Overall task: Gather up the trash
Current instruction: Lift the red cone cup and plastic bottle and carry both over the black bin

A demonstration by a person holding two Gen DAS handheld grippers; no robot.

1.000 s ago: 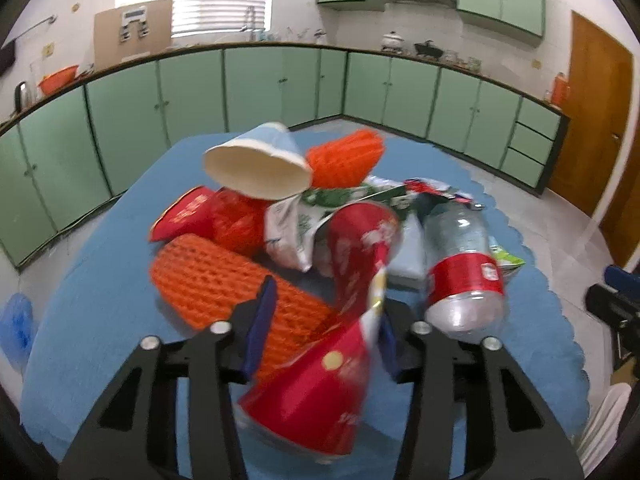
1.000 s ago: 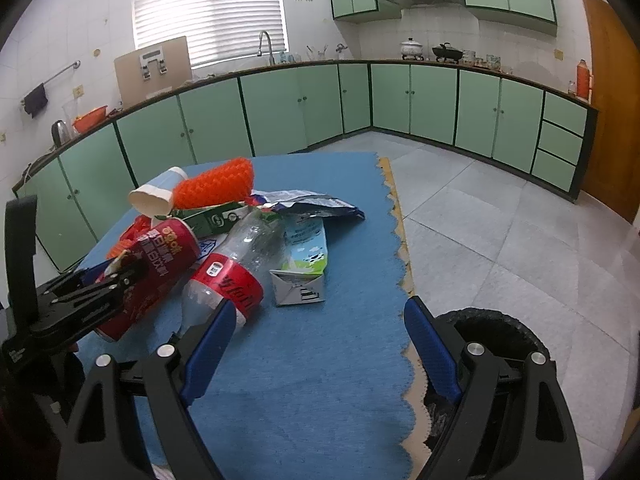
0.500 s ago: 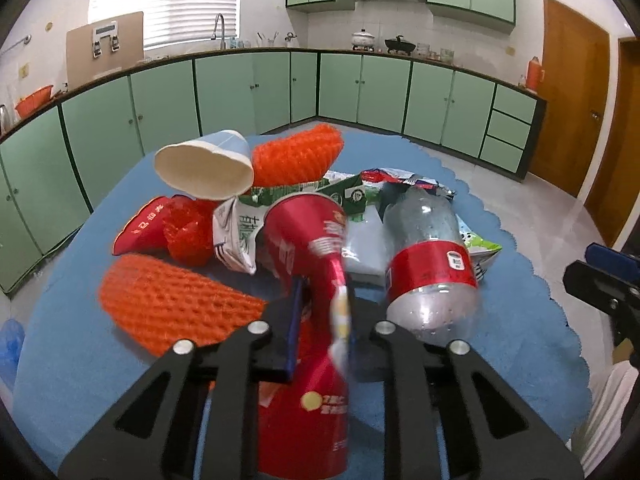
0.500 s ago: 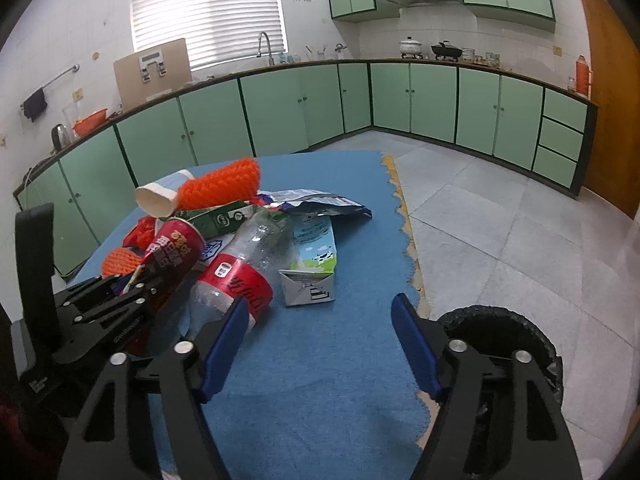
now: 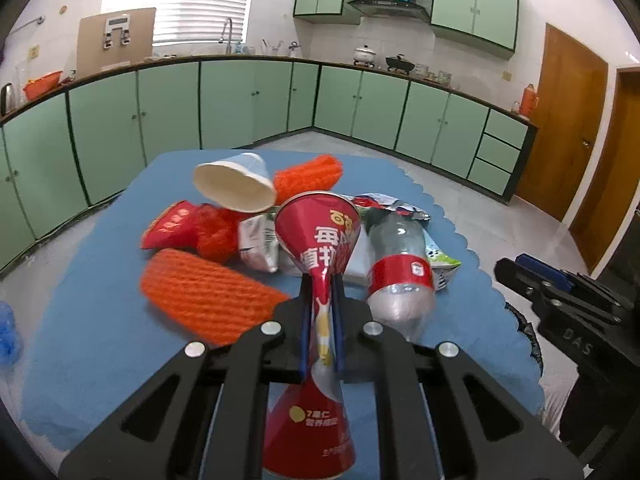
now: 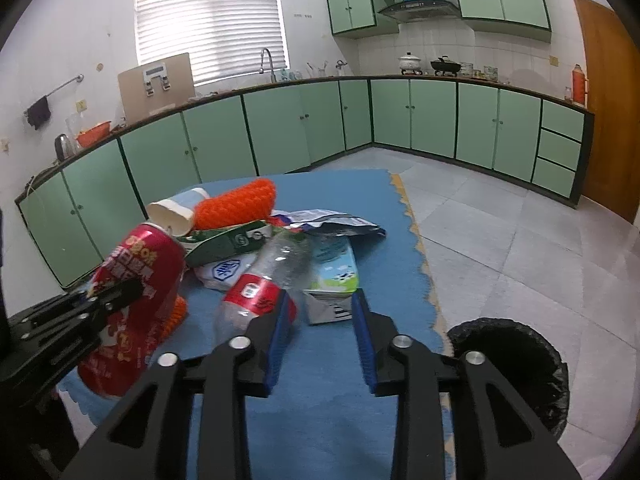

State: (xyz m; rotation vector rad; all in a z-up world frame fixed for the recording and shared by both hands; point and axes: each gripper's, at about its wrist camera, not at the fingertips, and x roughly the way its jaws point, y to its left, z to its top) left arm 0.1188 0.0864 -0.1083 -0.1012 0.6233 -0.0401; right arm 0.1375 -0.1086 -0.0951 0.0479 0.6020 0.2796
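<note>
My left gripper (image 5: pixel 320 300) is shut on a red snack can (image 5: pixel 318 252), squeezing its middle flat and holding it above the blue table; the can also shows in the right wrist view (image 6: pixel 132 296). A trash pile lies beyond: clear plastic bottle with red label (image 5: pixel 400 276) (image 6: pixel 264 284), white paper cup (image 5: pixel 234 186), orange foam nets (image 5: pixel 204 296) (image 6: pixel 236 204), milk carton (image 6: pixel 332 276), wrappers. My right gripper (image 6: pixel 322 316) is open, empty, just in front of the bottle and carton.
A black-lined trash bin (image 6: pixel 516 364) stands on the floor off the table's right edge. The table has a blue scalloped cloth (image 6: pixel 320 392). Green cabinets (image 5: pixel 248 100) line the walls. A blue bag (image 5: pixel 6 332) lies on the floor at left.
My left gripper closed tight on the red can, crushing its middle, and lifted it. My right gripper narrowed its opening and moved nearer the bottle and carton.
</note>
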